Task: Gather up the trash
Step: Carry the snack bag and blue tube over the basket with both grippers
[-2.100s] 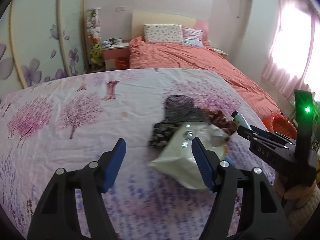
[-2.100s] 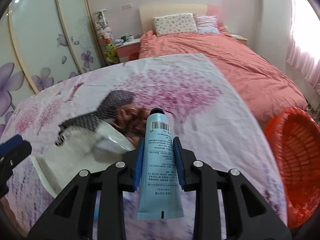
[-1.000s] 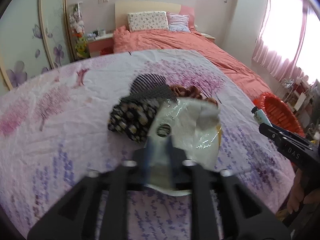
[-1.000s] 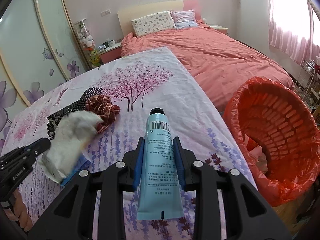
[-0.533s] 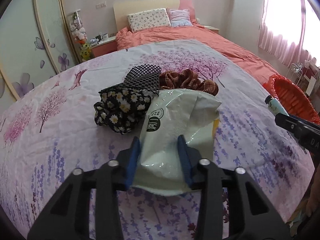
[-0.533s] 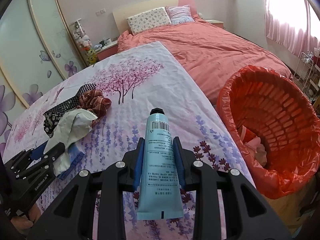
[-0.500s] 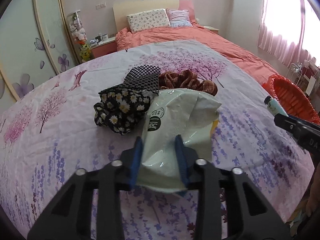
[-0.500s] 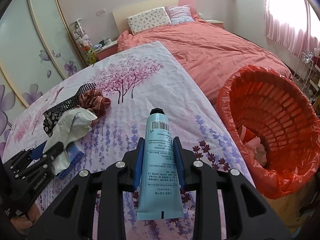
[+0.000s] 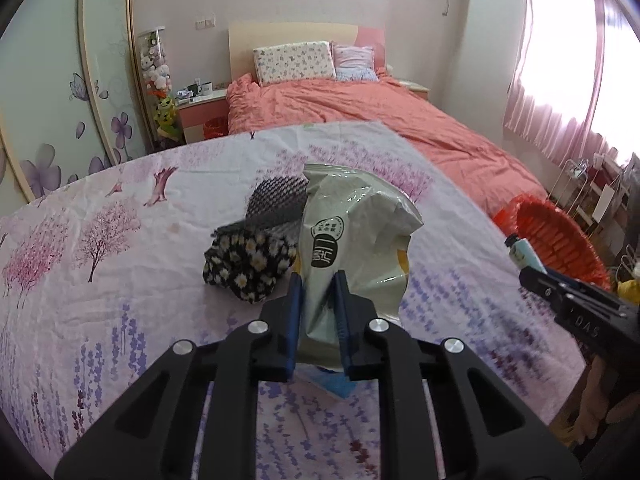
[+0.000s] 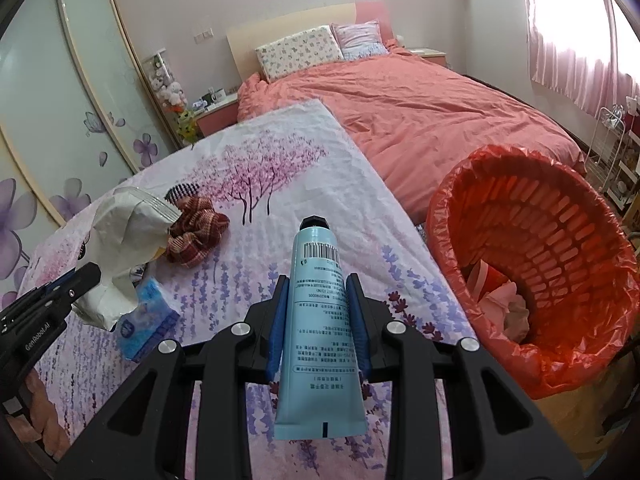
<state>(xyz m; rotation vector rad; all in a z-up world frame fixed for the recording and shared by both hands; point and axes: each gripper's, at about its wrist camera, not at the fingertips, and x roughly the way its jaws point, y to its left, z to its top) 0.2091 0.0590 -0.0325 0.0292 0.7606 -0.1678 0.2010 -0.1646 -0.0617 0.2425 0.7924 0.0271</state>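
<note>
The left gripper (image 9: 318, 292) was closing on the snack bag (image 9: 352, 236); the right gripper (image 10: 319, 300) clamped the blue tube (image 10: 318, 312). Both loads wanted firm squeezes before swinging to the red bin (image 10: 532, 264) right of the right tongs.

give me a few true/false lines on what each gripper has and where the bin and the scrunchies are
1. The right gripper is clamped on a light blue plastic tube with a black cap. True.
2. The left gripper is empty. False: a crumpled pale green snack bag sits between its closing jaws.
3. The orange bag-lined basket is empty. False: pink crumpled trash lies inside.
4. The red plaid scrunchie lies on the floral sheet. True.
5. The small blue tissue pack is inside the basket. False: it lies on the sheet.
</note>
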